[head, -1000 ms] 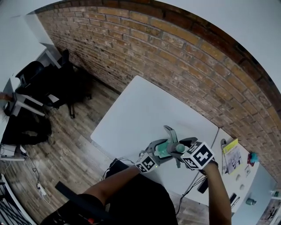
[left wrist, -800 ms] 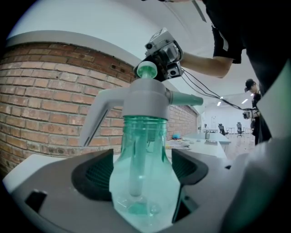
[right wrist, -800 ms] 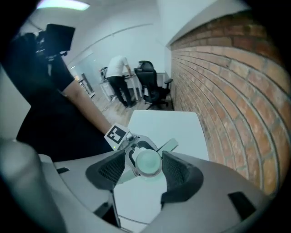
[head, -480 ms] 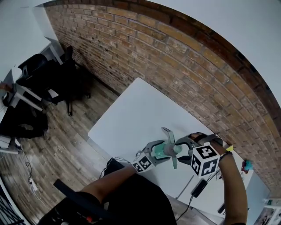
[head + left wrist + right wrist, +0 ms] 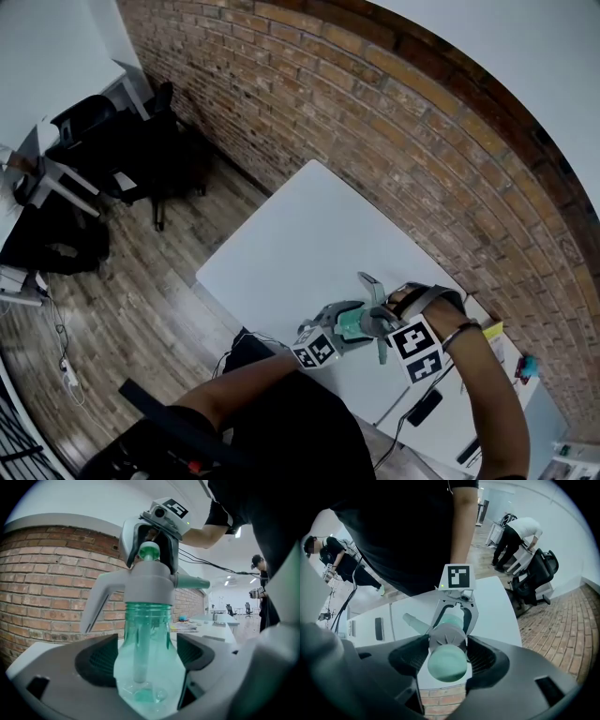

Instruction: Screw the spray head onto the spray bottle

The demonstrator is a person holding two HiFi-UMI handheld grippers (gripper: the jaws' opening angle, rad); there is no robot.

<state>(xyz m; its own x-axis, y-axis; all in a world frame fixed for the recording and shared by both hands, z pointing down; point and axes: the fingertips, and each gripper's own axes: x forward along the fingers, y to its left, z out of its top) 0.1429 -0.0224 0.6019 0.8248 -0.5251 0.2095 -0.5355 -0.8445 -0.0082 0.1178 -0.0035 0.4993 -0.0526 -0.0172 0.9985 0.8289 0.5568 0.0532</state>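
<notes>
Over the white table point(image 5: 300, 234), at five o'clock in the head view, the left gripper point(image 5: 146, 657) clamps the green spray bottle point(image 5: 145, 620) upright by its body. From twelve o'clock the right gripper point(image 5: 447, 654) pinches the spray head point(image 5: 145, 585) — already seated on the neck — so likely only tightening turns remain; the threads are hidden.

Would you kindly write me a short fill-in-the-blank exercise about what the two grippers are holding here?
1. The left gripper holds the translucent green ___.
2. The right gripper, reaching down from above, grips the grey ___.
3. Beside the white table stands a ___ wall.
Missing words: bottle; spray head; brick.
</notes>
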